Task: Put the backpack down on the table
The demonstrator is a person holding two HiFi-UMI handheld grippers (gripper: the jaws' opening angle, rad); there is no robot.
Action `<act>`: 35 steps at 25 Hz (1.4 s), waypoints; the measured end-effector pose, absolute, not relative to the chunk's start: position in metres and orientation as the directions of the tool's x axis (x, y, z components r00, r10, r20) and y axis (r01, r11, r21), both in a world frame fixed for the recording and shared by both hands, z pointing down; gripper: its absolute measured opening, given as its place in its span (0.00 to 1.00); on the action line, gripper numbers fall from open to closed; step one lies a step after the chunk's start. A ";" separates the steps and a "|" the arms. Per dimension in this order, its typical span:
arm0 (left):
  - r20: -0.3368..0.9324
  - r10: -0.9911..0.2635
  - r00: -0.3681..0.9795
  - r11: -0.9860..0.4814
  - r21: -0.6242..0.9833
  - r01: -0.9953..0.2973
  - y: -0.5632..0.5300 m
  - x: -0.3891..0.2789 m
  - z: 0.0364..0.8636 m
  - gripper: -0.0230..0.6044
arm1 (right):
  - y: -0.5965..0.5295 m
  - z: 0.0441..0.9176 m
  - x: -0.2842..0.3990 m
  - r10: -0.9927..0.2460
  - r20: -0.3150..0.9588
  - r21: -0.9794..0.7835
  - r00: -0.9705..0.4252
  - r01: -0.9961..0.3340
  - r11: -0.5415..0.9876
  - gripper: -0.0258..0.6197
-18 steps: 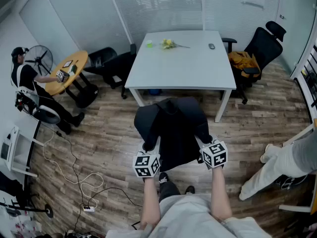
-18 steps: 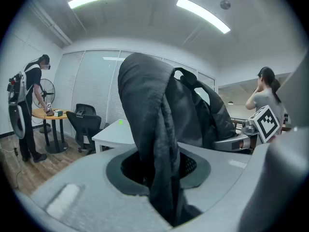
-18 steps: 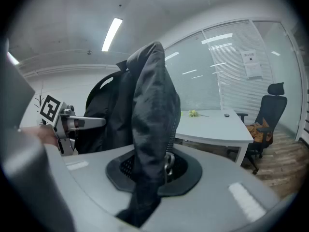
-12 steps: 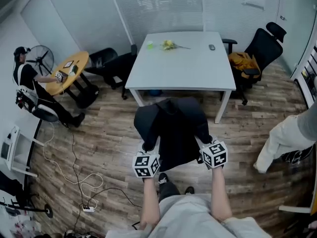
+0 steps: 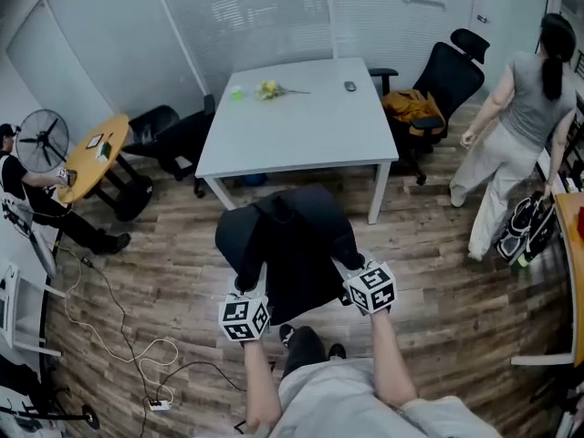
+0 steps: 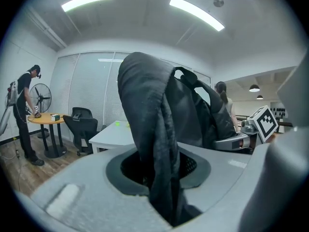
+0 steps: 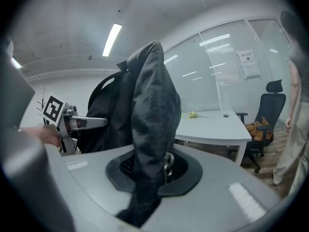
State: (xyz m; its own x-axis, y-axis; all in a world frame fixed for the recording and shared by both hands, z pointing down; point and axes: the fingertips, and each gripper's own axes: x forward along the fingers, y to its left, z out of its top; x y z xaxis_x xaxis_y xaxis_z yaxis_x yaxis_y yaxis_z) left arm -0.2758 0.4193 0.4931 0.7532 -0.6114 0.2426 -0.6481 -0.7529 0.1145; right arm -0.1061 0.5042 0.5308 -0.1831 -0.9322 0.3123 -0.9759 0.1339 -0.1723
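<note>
Fingers [image 6: 72, 192] clamped on backpack [image 5: 292, 245], black, limp, creased

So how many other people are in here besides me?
2. One person at the far left by the round wooden table; another person at the right near the black chair. Others may be hidden.

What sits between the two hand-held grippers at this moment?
The black backpack hangs between the left hand-held gripper and the right hand-held gripper, with its fabric clamped in both. The head view shows this.
</note>
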 end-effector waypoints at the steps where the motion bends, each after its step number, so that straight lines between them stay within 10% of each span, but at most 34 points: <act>1: 0.244 -0.608 0.756 -0.756 0.113 -0.645 0.420 -0.274 0.494 0.22 | 0.505 0.532 -0.104 -0.933 0.311 -0.176 -0.183 -0.975 0.133 0.12; 35: 0.281 -0.453 0.846 -0.854 0.137 -0.502 0.148 -0.070 0.490 0.22 | 0.270 0.524 0.072 -0.946 0.325 -0.172 -0.008 -0.984 -0.050 0.12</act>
State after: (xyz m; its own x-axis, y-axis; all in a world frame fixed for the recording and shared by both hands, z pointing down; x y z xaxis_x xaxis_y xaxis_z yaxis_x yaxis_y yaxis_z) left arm -0.0697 0.1479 0.4903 0.8462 -0.4526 0.2813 -0.5022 -0.8539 0.1367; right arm 0.0722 0.2704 0.5240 -0.0085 -0.9458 0.3246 -0.9837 -0.0503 -0.1724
